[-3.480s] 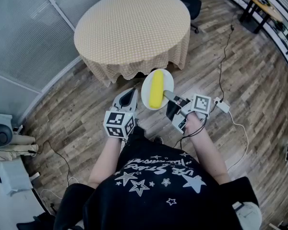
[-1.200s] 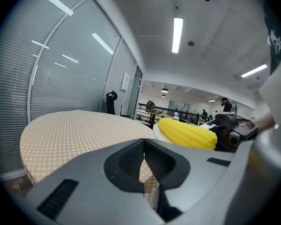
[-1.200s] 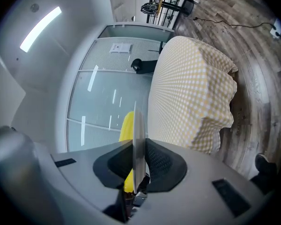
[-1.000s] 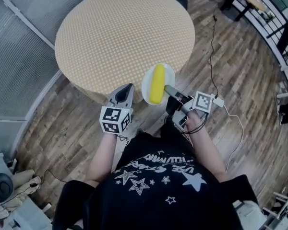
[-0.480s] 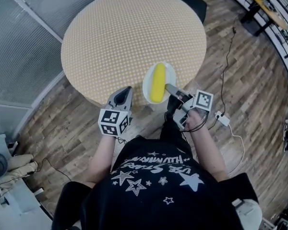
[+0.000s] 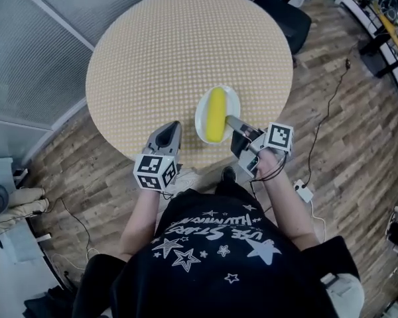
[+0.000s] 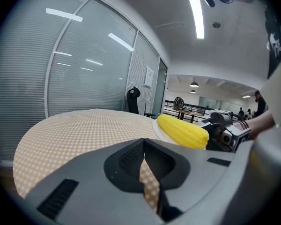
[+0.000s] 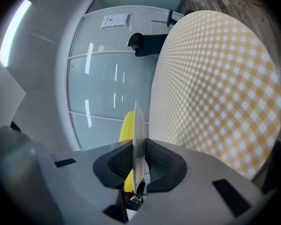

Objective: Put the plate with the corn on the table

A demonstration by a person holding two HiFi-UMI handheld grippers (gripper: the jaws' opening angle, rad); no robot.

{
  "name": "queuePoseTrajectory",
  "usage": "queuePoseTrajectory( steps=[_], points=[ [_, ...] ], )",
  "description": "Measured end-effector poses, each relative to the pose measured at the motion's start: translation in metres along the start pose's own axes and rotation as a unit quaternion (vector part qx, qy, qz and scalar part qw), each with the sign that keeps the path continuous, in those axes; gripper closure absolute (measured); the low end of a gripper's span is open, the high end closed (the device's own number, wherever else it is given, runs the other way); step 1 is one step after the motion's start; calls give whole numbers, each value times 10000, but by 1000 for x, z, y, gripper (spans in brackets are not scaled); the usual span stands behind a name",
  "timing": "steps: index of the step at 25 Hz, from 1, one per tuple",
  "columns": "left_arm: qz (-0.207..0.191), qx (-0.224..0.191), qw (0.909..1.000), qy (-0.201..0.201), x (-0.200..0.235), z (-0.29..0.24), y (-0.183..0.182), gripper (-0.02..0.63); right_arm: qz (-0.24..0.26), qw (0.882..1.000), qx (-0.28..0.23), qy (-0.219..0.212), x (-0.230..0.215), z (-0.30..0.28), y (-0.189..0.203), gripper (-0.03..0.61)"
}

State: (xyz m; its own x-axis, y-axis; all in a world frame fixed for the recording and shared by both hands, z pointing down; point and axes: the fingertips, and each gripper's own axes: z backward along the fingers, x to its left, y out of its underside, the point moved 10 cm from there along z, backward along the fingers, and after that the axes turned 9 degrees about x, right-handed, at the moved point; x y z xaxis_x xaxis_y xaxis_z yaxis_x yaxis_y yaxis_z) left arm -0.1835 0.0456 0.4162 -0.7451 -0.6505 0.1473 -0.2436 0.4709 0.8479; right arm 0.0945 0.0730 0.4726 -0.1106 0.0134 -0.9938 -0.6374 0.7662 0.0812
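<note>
A white plate (image 6: 232, 101) with a yellow corn cob (image 6: 216, 114) on it is over the near part of the round table (image 6: 186, 52), which has a checked cloth. My right gripper (image 6: 229, 120) is shut on the plate's near rim. In the right gripper view the plate (image 8: 136, 135) stands edge-on between the pads, with the corn (image 8: 127, 128) behind it. My left gripper (image 6: 172, 127) hovers shut and holds nothing at the table's near edge, left of the plate. Its view shows the corn (image 7: 182, 131) to the right. Whether the plate touches the cloth I cannot tell.
A black office chair (image 6: 282, 8) stands beyond the table at the upper right. A glass wall with blinds (image 6: 26, 52) runs along the left. A cable and a white plug (image 6: 304, 192) lie on the wood floor to my right.
The person has stepped up to the table. The plate with the corn, earlier over the floor short of the table, is now over the cloth. Both grippers kept their state.
</note>
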Motion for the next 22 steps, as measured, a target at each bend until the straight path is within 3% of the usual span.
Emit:
queuePoseTrajectory(
  steps=[9,22],
  points=[
    [331,-148,9984,-436,-18,-9,1,606,117,9987,483,-75,-6,-1,-31,518],
    [154,-318,9994,-27,17,-20,-12,606,-29,10000,-9,17,4,-17,-33,518]
  ],
)
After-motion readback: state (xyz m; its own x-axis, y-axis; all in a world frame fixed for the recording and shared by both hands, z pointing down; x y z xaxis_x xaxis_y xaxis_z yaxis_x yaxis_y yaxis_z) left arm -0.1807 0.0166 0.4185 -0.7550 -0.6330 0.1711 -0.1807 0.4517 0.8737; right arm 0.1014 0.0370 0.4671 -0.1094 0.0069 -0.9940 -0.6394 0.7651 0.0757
